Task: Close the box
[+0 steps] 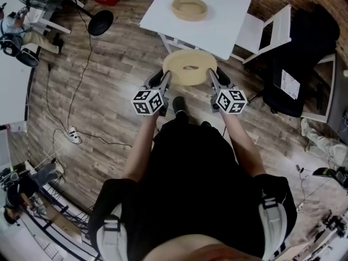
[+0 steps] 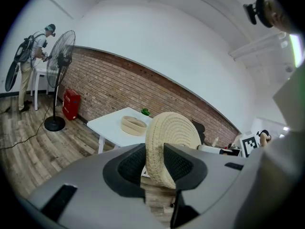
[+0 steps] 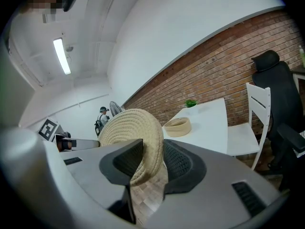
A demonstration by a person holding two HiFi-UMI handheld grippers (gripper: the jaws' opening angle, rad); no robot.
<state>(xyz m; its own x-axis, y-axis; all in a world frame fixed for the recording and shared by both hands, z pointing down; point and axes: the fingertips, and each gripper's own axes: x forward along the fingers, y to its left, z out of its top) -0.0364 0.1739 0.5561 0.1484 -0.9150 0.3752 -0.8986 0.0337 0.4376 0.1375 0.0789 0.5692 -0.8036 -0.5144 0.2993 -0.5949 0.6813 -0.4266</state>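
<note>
The left claw [image 1: 166, 79] and the right claw [image 1: 212, 78] were each clamped on an opposite edge of the round woven lid [image 1: 190, 67], holding it between them above the wooden floor [image 1: 109, 91]. The open woven box [image 1: 190, 8] sat farther off on the white desk [image 1: 228, 20], apart from the lid.

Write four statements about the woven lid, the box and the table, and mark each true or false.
1. Both the left gripper and the right gripper are clamped on the round woven straw lid. True.
2. The open round woven box sits on the floor. False: it sits on the white table.
3. The lid covers the box. False: it is held in the air over the wooden floor, short of the table.
4. A white chair stands beside the table. True.
</note>
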